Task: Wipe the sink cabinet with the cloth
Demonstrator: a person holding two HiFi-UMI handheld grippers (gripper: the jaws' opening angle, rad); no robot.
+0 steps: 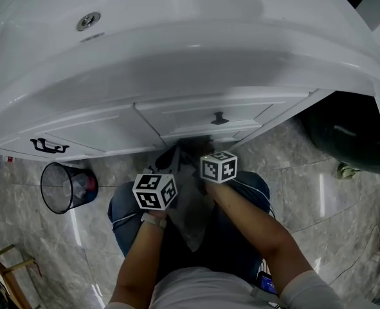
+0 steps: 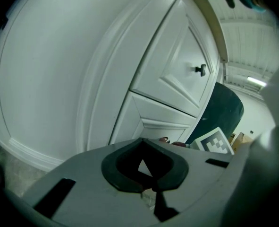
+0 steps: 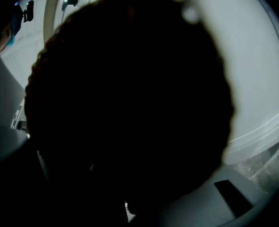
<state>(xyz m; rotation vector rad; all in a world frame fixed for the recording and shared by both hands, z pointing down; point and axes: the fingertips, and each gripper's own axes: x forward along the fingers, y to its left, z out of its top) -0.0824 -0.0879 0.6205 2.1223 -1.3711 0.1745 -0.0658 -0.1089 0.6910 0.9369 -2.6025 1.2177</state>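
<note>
A wire bin [image 1: 64, 187] on the floor holds crumpled rubbish. The dark cloth [image 3: 130, 108] fills the right gripper view, grasped by the right hand-held gripper [image 1: 202, 154] before the sink cabinet [image 1: 177, 118]. The left hand-held gripper [image 2: 141, 143] is clenched.

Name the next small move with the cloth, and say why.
Probably ease the right gripper forward until the cloth presses the cabinet front: the cloth is bunched at its jaws, filling its view, and the white cabinet shows just beyond.

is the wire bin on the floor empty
No, the wire bin holds crumpled rubbish, white and red, at its right side.
</note>
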